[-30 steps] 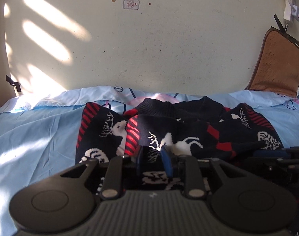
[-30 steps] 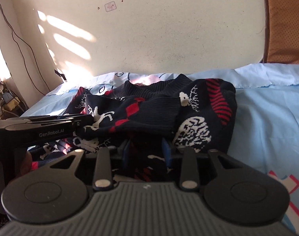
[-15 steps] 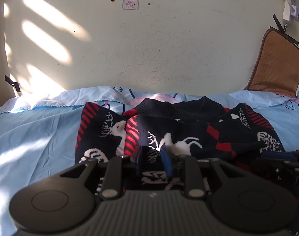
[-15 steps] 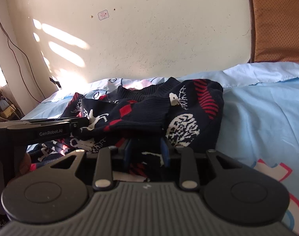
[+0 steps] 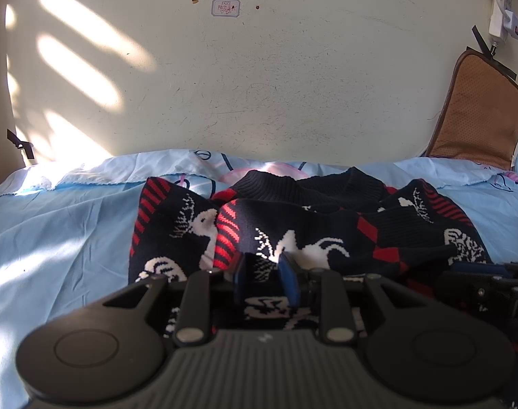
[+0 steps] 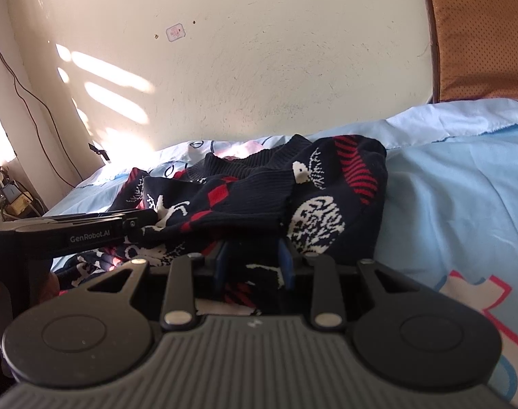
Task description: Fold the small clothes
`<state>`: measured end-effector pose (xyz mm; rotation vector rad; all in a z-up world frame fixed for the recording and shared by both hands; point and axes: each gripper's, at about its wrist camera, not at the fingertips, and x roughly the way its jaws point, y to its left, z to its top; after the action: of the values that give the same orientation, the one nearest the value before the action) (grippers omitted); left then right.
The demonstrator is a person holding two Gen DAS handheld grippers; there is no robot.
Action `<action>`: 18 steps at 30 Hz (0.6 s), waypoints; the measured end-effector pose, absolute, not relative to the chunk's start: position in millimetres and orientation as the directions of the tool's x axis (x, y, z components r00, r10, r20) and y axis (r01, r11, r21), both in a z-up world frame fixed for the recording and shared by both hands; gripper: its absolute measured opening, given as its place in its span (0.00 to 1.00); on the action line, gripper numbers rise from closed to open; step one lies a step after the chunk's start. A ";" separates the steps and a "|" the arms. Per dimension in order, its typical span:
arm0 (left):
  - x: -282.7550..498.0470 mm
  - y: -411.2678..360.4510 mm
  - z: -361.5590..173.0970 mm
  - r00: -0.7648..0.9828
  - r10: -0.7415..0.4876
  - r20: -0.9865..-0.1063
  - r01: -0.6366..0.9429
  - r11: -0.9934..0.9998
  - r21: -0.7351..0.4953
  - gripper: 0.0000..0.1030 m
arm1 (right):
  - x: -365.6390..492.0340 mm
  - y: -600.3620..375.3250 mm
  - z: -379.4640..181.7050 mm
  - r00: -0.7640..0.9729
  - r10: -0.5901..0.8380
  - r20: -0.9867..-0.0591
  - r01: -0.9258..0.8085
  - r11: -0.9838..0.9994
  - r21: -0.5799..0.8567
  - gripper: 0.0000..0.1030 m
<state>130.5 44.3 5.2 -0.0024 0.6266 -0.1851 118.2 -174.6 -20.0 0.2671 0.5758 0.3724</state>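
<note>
A small dark navy knitted sweater [image 5: 313, 225] with red stripes and white deer lies bunched on the light blue bedsheet [image 5: 54, 238]. My left gripper [image 5: 265, 269] is shut on the sweater's near edge, with fabric pinched between its blue pads. My right gripper [image 6: 253, 259] is shut on the sweater [image 6: 259, 201] too, at its near right edge. The left gripper's body [image 6: 88, 231] shows at the left of the right wrist view. The right gripper's body [image 5: 487, 283] shows at the right edge of the left wrist view.
A cream wall [image 5: 259, 85] stands right behind the bed. A brown cushion [image 5: 477, 112] leans on it at the right. A white power strip [image 5: 501, 10] hangs at the top right. Cables and plugs [image 6: 10, 194] sit at the bed's left side.
The right gripper has moved right and tilted, pulling its held edge of the sweater with it. The left gripper has barely moved and stays clamped.
</note>
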 end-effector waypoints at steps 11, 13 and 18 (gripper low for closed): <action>130.3 44.2 4.8 0.794 -0.173 -0.583 0.171 0.984 -0.058 0.23 | 117.9 -173.7 -20.3 0.778 0.408 -0.478 -0.265 0.902 0.340 0.33; 130.2 44.1 4.8 0.794 -0.173 -0.583 0.171 0.984 -0.059 0.23 | 118.2 -173.8 -20.4 0.778 0.408 -0.478 -0.265 0.902 0.339 0.33; 130.3 44.0 4.9 0.794 -0.173 -0.583 0.171 0.984 -0.059 0.23 | 118.0 -173.6 -20.4 0.778 0.409 -0.478 -0.266 0.902 0.339 0.33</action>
<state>130.3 44.0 4.9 -0.0029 0.6267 -0.1847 118.0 -173.6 -20.4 0.2608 0.5735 0.3691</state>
